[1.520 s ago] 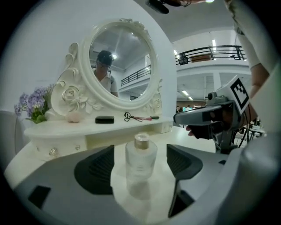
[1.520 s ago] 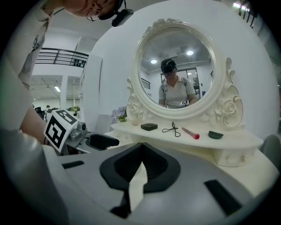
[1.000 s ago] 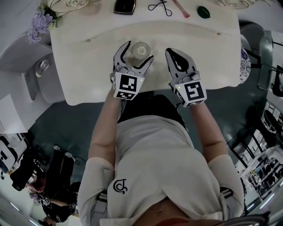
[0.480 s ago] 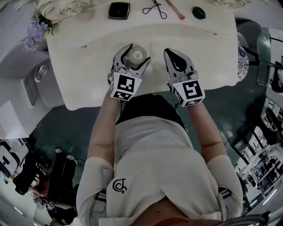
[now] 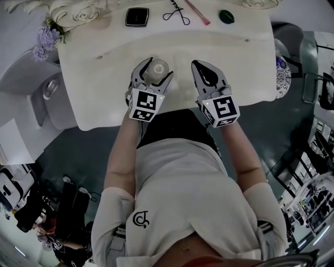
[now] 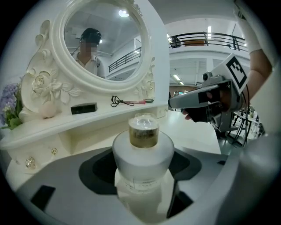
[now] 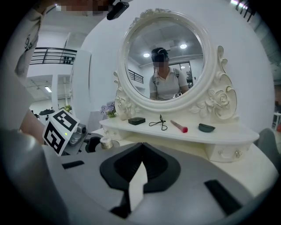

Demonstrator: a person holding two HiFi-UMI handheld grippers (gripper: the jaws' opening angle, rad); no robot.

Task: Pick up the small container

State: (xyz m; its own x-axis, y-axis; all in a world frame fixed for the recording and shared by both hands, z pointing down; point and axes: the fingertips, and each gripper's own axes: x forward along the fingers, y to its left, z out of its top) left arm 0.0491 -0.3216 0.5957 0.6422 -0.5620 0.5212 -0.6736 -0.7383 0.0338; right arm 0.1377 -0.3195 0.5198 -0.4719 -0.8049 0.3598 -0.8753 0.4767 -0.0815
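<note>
The small container (image 5: pixel 157 67) is a white jar with a clear, gold-banded cap, standing on the cream dressing table (image 5: pixel 94 78) near its front edge. It fills the middle of the left gripper view (image 6: pixel 142 151) and shows small at the left of the right gripper view (image 7: pixel 105 142). My left gripper (image 5: pixel 153 71) has a finger on each side of the jar. Its jaws are closing, and both pads look pressed on the white body. My right gripper (image 5: pixel 202 67) rests just right of it, shut and empty, with its fingers meeting at the tip (image 7: pixel 141 145).
The raised back shelf holds a black compact (image 5: pixel 136 16), an eyelash curler (image 5: pixel 176 13), a pink brush (image 5: pixel 198 13) and a green dish (image 5: pixel 226 16). An ornate white mirror (image 7: pixel 169 66) stands behind them. Lavender flowers (image 5: pixel 46 39) sit at the far left.
The left gripper has slid forward round the jar and its jaws have narrowed onto it. The right gripper has hardly moved.
</note>
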